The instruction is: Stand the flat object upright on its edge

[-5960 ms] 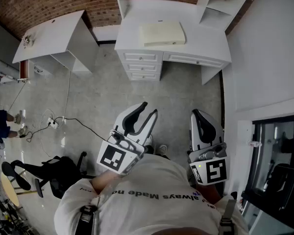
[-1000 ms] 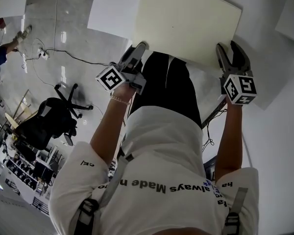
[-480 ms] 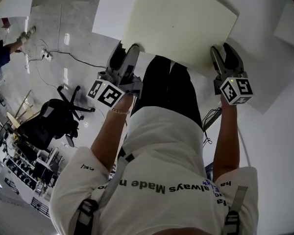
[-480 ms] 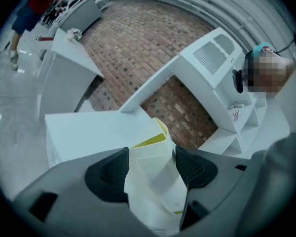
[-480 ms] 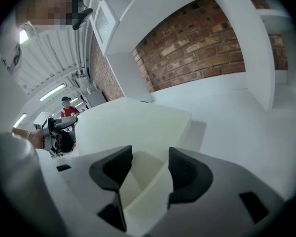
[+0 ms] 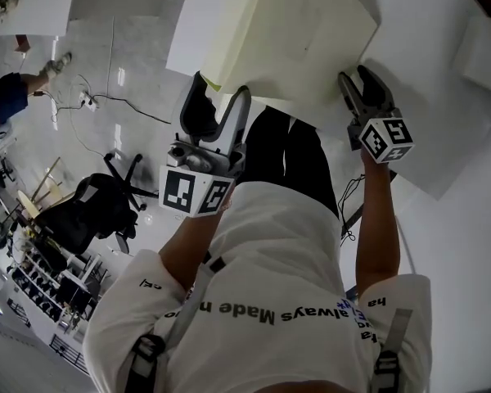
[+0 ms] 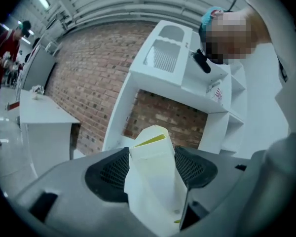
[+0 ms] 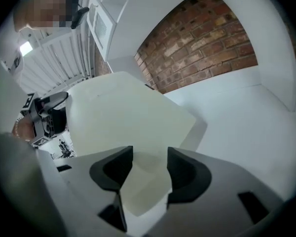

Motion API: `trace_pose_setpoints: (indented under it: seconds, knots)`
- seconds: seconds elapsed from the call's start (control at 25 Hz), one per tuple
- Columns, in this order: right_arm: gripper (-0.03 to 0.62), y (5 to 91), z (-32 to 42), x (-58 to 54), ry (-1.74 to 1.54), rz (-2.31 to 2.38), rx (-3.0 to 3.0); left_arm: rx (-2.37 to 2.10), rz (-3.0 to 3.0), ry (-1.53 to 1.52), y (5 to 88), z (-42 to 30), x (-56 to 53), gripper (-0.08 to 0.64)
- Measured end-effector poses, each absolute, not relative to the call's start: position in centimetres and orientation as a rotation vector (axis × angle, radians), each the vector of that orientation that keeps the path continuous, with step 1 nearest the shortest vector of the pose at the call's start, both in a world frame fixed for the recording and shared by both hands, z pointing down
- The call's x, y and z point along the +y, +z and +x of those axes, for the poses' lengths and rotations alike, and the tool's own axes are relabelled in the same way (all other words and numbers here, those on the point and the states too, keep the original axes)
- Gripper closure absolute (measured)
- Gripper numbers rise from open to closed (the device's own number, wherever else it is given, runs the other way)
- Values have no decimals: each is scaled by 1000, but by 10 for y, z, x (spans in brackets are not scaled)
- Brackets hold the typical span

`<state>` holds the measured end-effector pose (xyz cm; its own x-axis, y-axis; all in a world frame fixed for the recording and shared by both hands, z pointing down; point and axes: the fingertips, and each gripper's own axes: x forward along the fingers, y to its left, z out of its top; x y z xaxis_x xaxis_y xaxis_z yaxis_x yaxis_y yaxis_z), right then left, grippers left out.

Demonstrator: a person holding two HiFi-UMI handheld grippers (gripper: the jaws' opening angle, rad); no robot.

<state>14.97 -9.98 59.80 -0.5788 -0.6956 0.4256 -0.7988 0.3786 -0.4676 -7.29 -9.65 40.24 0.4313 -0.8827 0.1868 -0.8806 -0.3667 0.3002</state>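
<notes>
The flat object is a large cream slab [image 6: 299,27] on a white desk [image 6: 430,72], tilted with its near edge raised. My left gripper [image 6: 221,92] is shut on the slab's near left corner, its jaws standing one above the other. In the left gripper view the slab's thick edge [image 7: 155,177] fills the gap of the left gripper [image 7: 152,167], touching both pads. At the near right corner, my right gripper [image 6: 358,79] is shut on it too. The right gripper view shows that corner [image 8: 138,181] between the pads of the right gripper [image 8: 149,169], with the broad face [image 8: 118,117] rising beyond.
A white shelf unit [image 7: 187,68] stands at the desk's back against a brick wall. Left of the desk is grey floor with a black office chair [image 6: 82,211], cables [image 6: 90,97] and another white table [image 7: 39,117]. A person [image 6: 8,97] stands far left.
The slab has tipped up from lying flat, its near edge lifted. The left gripper rolled so its marker cube faces the head camera, and both grippers rose with the slab.
</notes>
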Motion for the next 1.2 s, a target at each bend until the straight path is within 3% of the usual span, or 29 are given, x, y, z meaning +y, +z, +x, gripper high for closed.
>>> trace_pose_setpoints:
  seconds: [0.4,1.2]
  knots:
    - [383,605,127,-158,1042,1425,-2444,-1601,2583,76,358,-37,-137,273]
    - [394,609,53,-310,979,1440,-2407,-1659,2615,84,371,-46,-255,282]
